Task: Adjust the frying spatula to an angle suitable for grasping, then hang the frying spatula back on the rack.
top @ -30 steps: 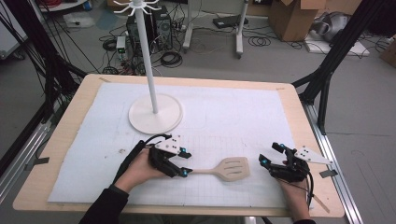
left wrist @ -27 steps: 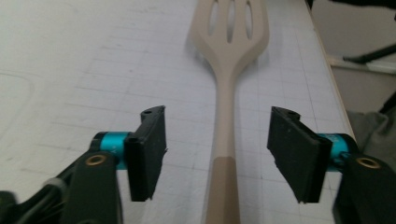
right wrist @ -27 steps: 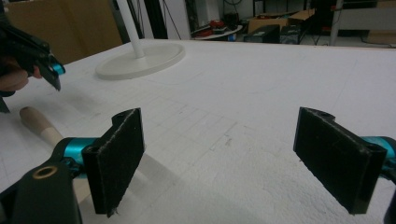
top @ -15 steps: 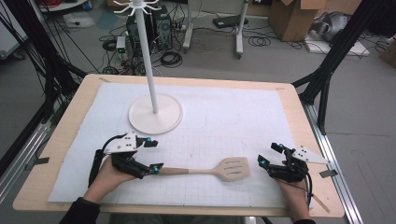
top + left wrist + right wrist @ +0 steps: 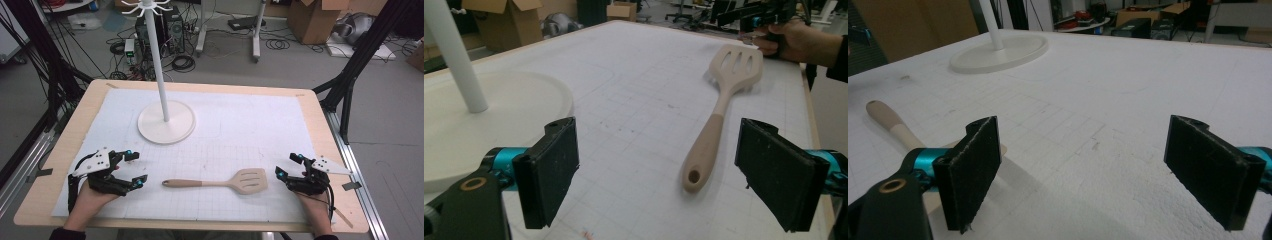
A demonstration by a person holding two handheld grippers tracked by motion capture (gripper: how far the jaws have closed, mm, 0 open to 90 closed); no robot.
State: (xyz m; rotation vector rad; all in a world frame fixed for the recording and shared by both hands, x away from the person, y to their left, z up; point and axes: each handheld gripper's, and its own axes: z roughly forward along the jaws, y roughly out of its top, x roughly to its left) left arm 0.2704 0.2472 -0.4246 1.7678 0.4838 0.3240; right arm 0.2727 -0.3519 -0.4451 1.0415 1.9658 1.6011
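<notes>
A beige slotted spatula (image 5: 215,183) lies flat on the white mat, handle to the left and head to the right. My left gripper (image 5: 136,168) rests open a short way left of the handle's end, touching nothing. In the left gripper view the spatula (image 5: 719,105) lies ahead between the wide-apart jaws of that gripper (image 5: 664,175). My right gripper (image 5: 287,165) stands open just right of the spatula's head. In the right gripper view the handle (image 5: 890,122) shows behind the left jaw of that gripper (image 5: 1093,175), whose jaws hold nothing.
A white hook stand (image 5: 159,65) rises from a round base (image 5: 166,122) at the mat's back left, also seen as the base (image 5: 499,115) and base (image 5: 998,52). The wooden table edge (image 5: 320,125) frames the mat. Cables and boxes lie on the floor behind.
My left gripper has drawn back to the left, off the spatula's handle, and now stands apart from it. The spatula and the right gripper have stayed in place.
</notes>
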